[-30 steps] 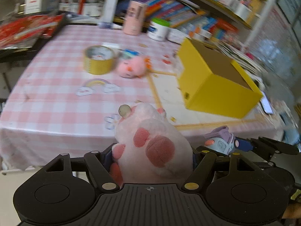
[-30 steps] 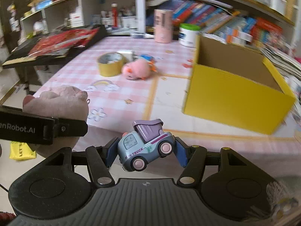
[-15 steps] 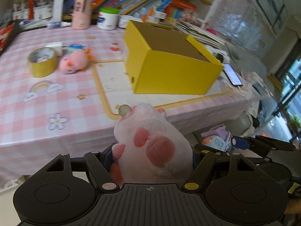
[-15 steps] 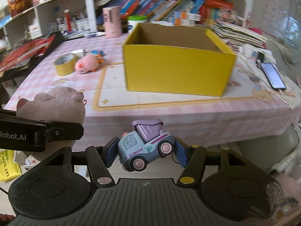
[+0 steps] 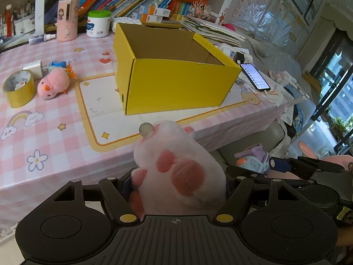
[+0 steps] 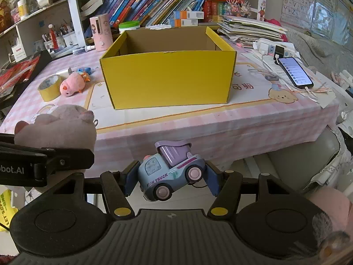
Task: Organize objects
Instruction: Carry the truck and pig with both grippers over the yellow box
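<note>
Reading "FUN TRUCK", the toy truck point(image 6: 171, 172) sits crosswise, cab left, clamped in the right hand-held gripper point(image 6: 171, 180); the left hand-held gripper point(image 5: 176, 185) clamps a plush paw point(image 5: 178, 167), toes forward.

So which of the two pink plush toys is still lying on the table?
The small pink chick beside the yellow tape roll; the bigger paw-shaped plush is clamped in the left gripper.

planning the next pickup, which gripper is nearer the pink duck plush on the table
Left. The left gripper, holding the paw plush, is on the pink duck plush's side; the right gripper, holding the toy truck, is farther away.
</note>
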`<state>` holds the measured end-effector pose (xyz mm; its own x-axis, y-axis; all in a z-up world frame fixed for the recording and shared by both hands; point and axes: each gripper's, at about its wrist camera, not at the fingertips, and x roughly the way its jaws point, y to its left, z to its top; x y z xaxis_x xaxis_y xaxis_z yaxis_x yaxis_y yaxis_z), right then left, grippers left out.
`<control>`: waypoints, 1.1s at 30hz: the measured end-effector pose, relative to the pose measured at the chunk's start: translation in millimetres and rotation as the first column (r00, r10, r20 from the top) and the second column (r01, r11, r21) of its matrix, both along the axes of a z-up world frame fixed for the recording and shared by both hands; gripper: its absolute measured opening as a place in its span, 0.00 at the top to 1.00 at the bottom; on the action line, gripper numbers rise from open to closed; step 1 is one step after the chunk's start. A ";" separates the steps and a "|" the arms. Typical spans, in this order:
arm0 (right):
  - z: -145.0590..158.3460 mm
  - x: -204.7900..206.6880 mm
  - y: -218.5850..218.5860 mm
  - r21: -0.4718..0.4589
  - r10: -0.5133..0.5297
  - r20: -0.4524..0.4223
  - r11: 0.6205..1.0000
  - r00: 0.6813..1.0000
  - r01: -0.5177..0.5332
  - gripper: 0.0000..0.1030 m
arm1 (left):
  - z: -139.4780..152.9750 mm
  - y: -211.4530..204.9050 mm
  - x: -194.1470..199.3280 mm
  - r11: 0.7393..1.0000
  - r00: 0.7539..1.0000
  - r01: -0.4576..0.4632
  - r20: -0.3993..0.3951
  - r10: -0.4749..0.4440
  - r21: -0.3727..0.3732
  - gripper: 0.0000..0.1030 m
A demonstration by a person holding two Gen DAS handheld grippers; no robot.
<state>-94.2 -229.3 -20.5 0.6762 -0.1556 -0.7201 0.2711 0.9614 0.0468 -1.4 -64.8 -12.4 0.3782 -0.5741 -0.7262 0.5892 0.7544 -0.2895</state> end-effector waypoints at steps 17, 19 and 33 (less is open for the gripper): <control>3.8 31.7 -32.6 0.007 0.004 0.015 1.000 1.000 -0.004 0.42 | 13.4 -31.7 19.2 0.999 0.995 0.042 0.091 -0.041 -0.008 0.30; 6.9 37.0 -36.5 0.005 0.003 0.026 1.000 1.000 -0.003 0.42 | 18.0 -35.9 21.4 0.999 0.992 0.051 0.115 -0.049 -0.012 0.30; 50.0 86.5 -84.9 -0.013 0.016 0.161 1.000 0.987 -0.014 0.42 | 55.0 -68.3 56.0 0.996 0.972 0.027 0.235 -0.007 -0.084 0.30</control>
<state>-7.6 -314.3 29.5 0.7854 -0.1528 -0.5998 0.2466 0.9661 0.0768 54.6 -133.1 42.6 0.5214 -0.6385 -0.5661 0.6608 0.7219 -0.2055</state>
